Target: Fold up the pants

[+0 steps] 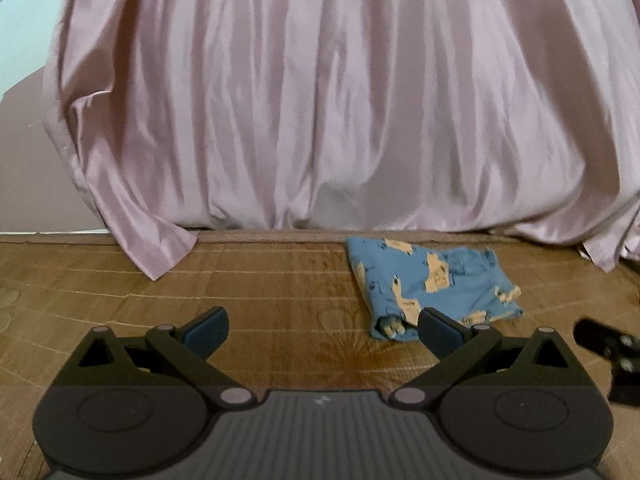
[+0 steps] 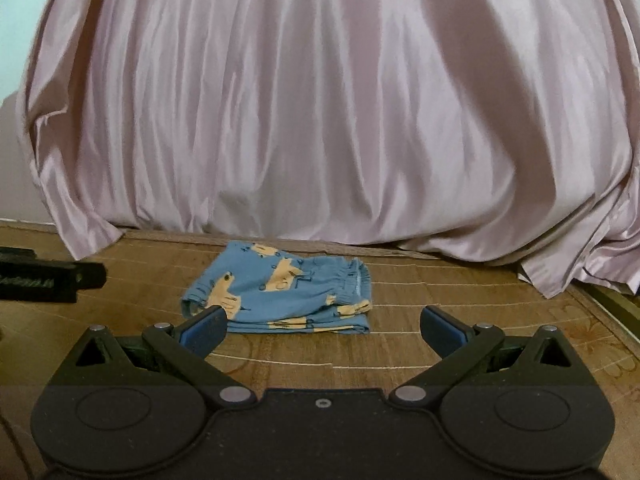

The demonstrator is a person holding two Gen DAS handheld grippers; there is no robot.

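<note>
Ahead of right tool (image 2: 322,330): folded pants (image 2: 280,292).

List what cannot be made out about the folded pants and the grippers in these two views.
- Pants: inner layers hidden beneath the top fold, both views.
- Pants' near corner: covered by the left gripper finger, left view.
- Right gripper: in the left view, cut off by the right edge.
- Curtain: what lies behind is hidden.

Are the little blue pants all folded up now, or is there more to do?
They look folded already: the blue pants lie in a small layered bundle on the woven mat, in front of the pink curtain. Nothing is in hand: the left gripper and right gripper are both open and empty, apart from the pants. Probably little is left, maybe just tidying.
</note>
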